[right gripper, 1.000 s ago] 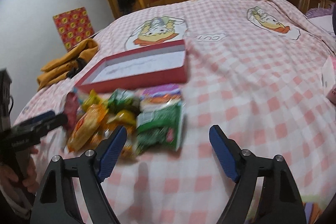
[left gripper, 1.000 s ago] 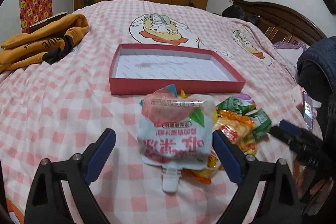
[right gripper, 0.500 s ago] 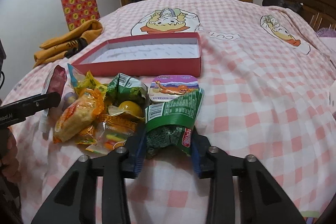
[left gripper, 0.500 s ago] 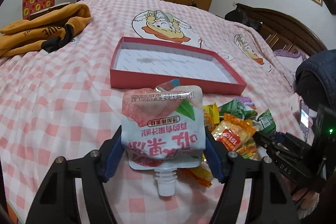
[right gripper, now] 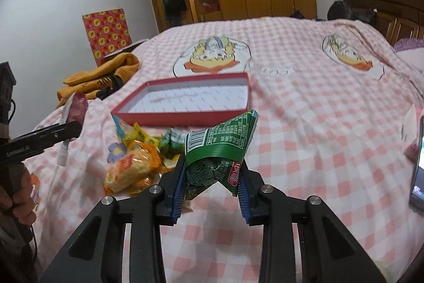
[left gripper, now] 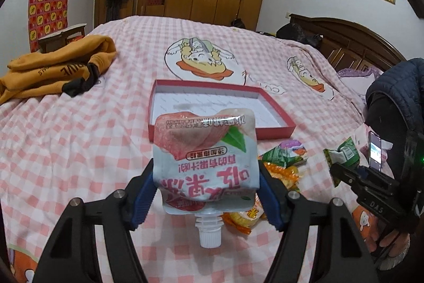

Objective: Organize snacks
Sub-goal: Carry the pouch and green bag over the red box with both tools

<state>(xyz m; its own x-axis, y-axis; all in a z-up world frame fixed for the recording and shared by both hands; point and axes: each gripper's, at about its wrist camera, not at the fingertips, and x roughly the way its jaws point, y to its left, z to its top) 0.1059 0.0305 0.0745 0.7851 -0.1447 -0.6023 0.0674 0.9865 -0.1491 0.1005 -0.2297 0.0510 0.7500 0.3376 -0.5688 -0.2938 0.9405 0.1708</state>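
Observation:
My left gripper point(left gripper: 206, 192) is shut on a white and pink jelly pouch point(left gripper: 205, 158), held above the bed with its white cap pointing down. My right gripper point(right gripper: 212, 190) is shut on a crumpled green snack packet point(right gripper: 220, 150), lifted off the bedcover. A shallow red box point(left gripper: 220, 108) with a white inside lies further back on the bed; in the right wrist view the red box point(right gripper: 185, 102) sits beyond the packet. A pile of loose snacks point(right gripper: 137, 163) lies between the two grippers, and the snack pile point(left gripper: 286, 166) partly hides behind the pouch.
An orange garment point(left gripper: 53, 68) lies at the left side of the pink checked bed point(left gripper: 79, 145). A phone point(right gripper: 417, 171) rests at the right edge. A dark jacket point(left gripper: 397, 97) sits on the right, a headboard point(left gripper: 344, 39) behind. A hand point(right gripper: 18, 195) holds the left tool.
Both grippers went from open to shut, the left on the jelly pouch and the right on the green packet. Both snacks have since been lifted off the bed.

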